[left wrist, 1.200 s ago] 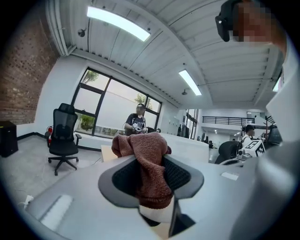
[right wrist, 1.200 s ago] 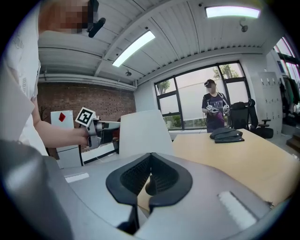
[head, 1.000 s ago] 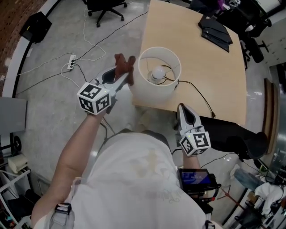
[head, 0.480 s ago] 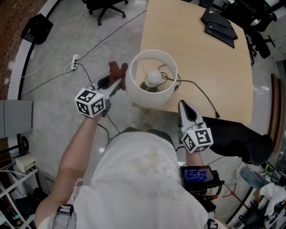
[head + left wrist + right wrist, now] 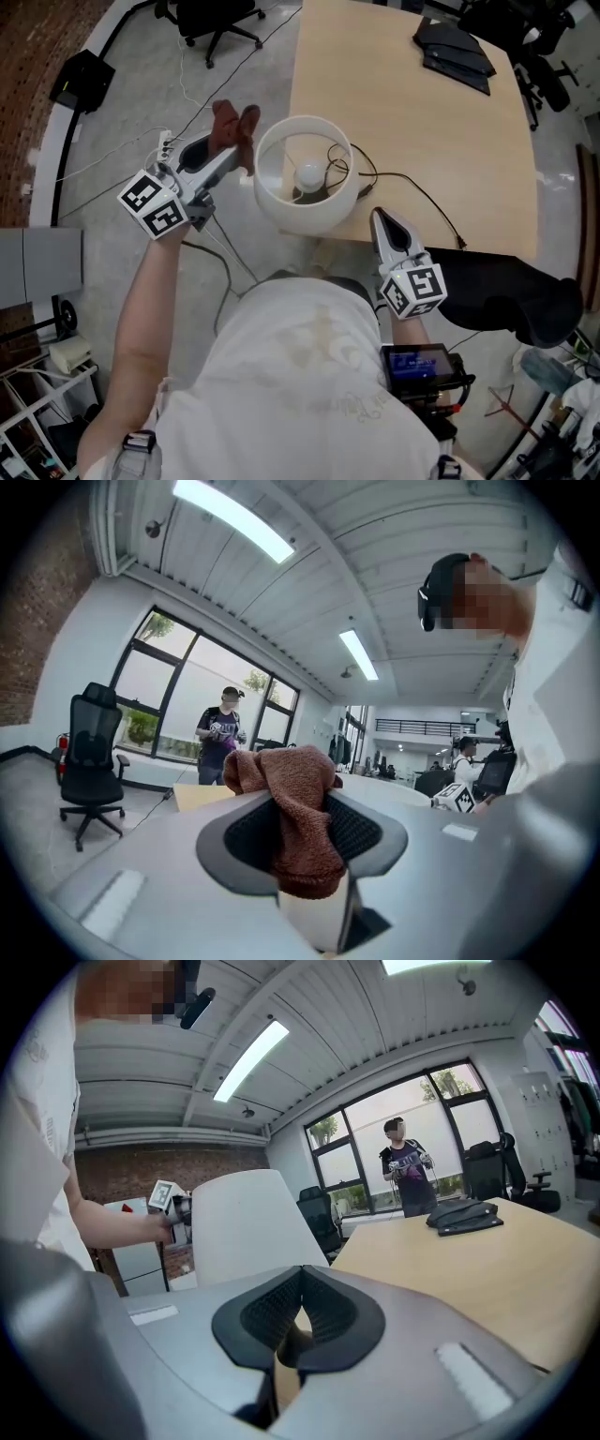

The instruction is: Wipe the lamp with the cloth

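Jaws of the left gripper (image 5: 228,157) were clamped on the rust-brown cloth (image 5: 298,808). Its bunched end sat just beside the upper left of the white shade (image 5: 300,212) of the lamp (image 5: 308,174) at the near edge of the counter (image 5: 422,122), contact unclear, while the right gripper (image 5: 302,1274) had its jaws together on nothing, low by the shade's other side. Wiping seemed under way on the shade's outer left only, the rest apparently still to do. Against a second earlier, the left gripper had swung outward to the left, cloth with it, while the right had hardly shifted.

White T-shirt (image 5: 300,375), grey left tool (image 5: 236,157) and right tool (image 5: 380,218), black-and-white marker cubes (image 5: 152,203).
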`<action>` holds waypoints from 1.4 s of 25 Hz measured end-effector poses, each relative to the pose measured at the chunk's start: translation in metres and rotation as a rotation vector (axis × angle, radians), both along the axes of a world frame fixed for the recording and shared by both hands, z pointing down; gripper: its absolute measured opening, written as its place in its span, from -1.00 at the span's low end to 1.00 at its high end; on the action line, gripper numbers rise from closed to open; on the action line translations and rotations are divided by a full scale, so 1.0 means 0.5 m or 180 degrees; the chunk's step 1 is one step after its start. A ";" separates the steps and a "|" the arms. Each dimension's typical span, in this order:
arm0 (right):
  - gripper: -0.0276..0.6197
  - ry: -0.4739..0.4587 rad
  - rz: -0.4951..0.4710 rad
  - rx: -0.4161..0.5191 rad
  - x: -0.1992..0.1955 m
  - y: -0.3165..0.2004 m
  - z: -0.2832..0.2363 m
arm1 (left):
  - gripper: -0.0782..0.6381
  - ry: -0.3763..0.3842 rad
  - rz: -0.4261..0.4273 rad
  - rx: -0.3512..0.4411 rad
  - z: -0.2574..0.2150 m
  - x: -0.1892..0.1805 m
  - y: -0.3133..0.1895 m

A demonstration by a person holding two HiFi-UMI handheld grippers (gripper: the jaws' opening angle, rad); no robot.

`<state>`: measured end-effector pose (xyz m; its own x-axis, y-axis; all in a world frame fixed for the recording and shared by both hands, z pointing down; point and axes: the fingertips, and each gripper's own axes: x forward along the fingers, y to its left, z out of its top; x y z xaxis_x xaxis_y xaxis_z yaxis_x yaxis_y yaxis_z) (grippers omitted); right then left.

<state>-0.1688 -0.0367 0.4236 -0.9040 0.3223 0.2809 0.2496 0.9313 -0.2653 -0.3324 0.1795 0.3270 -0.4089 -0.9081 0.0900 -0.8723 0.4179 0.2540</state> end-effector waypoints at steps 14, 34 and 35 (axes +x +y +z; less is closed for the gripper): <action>-0.88 0.0040 0.0160 -0.0109 -0.006 -0.059 0.032 | -0.37 0.0015 0.0555 -0.0446 0.032 -0.019 -0.059; -0.88 0.0031 0.0141 -0.0183 -0.058 -0.110 0.046 | -0.36 0.0398 0.0417 -0.0678 0.152 -0.085 -0.043; -0.88 0.0031 0.0120 -0.0197 -0.061 -0.109 0.046 | -0.36 0.0361 0.0458 -0.0626 0.125 -0.087 -0.048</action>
